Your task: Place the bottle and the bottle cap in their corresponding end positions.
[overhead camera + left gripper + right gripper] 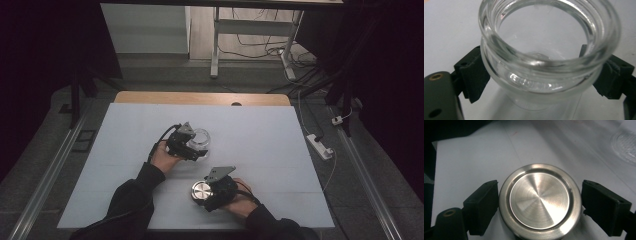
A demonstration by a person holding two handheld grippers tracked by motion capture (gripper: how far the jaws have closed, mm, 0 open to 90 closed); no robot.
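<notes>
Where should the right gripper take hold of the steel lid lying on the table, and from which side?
Grip the steel lid across its rounded outer rim, coming in low from the person's side as the right gripper is now. The lid lies flat and its top is a smooth recessed disc with no knob, so probably only the rim offers a hold. The jaws already flank it.

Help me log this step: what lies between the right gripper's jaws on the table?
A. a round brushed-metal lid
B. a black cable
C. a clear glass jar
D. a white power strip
A: the right gripper view shows the round brushed-metal lid lying flat on the table between the two black jaws, with a small gap at each side.
</notes>
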